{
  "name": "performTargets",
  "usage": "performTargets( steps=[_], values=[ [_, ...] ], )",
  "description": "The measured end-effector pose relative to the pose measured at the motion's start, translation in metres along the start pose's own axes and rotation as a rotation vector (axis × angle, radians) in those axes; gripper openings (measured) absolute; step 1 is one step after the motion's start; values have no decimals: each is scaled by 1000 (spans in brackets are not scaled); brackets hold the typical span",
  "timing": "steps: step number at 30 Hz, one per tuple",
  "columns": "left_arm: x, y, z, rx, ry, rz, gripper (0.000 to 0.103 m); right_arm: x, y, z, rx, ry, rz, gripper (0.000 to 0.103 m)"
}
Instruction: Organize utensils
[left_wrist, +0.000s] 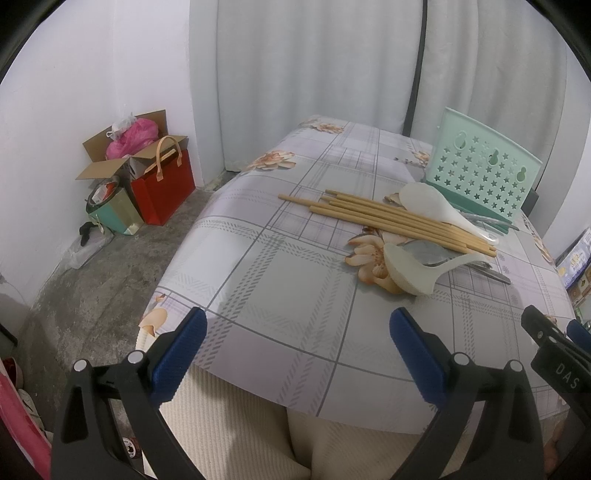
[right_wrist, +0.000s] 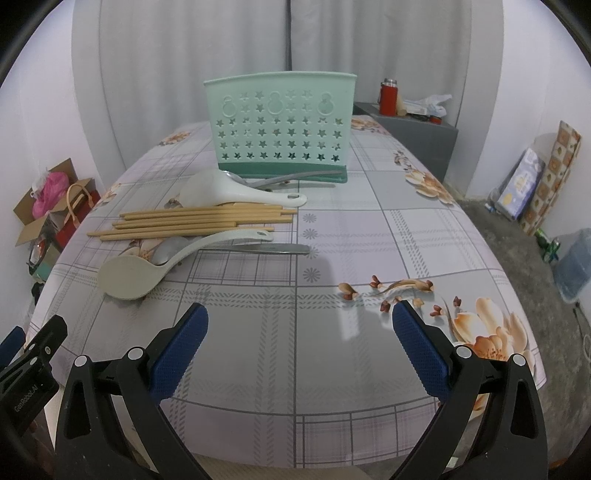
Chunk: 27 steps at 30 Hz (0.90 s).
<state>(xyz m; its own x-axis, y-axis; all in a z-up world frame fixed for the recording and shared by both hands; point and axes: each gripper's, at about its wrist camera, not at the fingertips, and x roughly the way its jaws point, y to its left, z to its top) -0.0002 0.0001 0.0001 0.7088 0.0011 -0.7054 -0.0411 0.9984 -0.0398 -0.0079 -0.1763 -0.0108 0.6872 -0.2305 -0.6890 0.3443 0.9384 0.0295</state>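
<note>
The green holder stands upright on the table. Just in front of it lie the utensils — a white spoon, a row of chopsticks and a beige ladle. Left gripper and right gripper — jaws apart, empty, nearer the table edge, well short of the holder.

Tablecloth: glossy, smooth. Chopsticks: matt wood. Holder: matt plastic, perforated. Spoons: smooth plastic. Pads: blue, ribbed.
</note>
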Motion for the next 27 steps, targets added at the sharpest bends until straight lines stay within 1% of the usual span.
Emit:
performTargets(
  steps=[27],
  values=[
    [0,0,-1,2,2,0,97,3,1,0,-1,3,1,95]
  ],
)
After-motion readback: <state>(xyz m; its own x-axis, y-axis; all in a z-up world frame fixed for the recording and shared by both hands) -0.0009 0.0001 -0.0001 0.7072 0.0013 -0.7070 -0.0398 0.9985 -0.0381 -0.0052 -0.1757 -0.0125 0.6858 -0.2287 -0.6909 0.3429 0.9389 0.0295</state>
